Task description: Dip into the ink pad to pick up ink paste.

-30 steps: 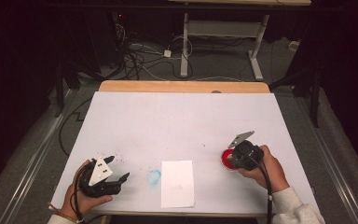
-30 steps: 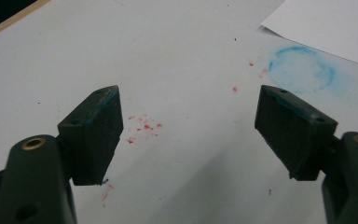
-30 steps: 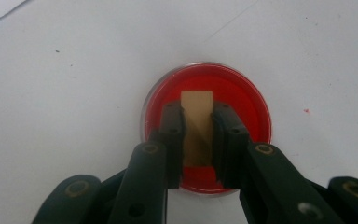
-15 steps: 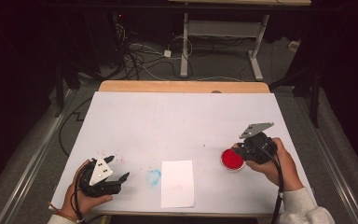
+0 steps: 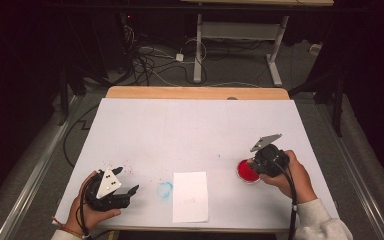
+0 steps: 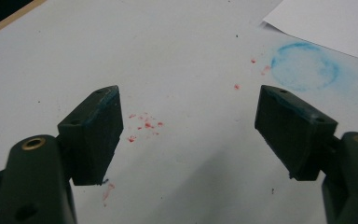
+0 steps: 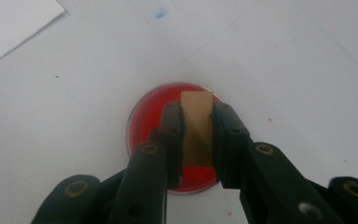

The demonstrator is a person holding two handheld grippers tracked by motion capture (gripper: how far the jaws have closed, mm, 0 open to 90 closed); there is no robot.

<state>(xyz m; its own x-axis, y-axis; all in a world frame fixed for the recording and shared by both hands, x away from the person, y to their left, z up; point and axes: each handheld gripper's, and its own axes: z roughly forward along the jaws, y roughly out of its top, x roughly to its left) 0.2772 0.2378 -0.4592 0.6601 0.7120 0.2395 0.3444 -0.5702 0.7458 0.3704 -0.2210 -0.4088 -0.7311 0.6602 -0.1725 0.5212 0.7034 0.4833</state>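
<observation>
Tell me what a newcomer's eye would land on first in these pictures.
The bright red round dish at the table's right front stands out first, with the right gripper above it, jaws shut on a tan wooden block. Next comes the white paper sheet near the front edge, with a faint blue ring stain to its left. The left gripper rests at the left front, jaws wide open over red specks.
</observation>
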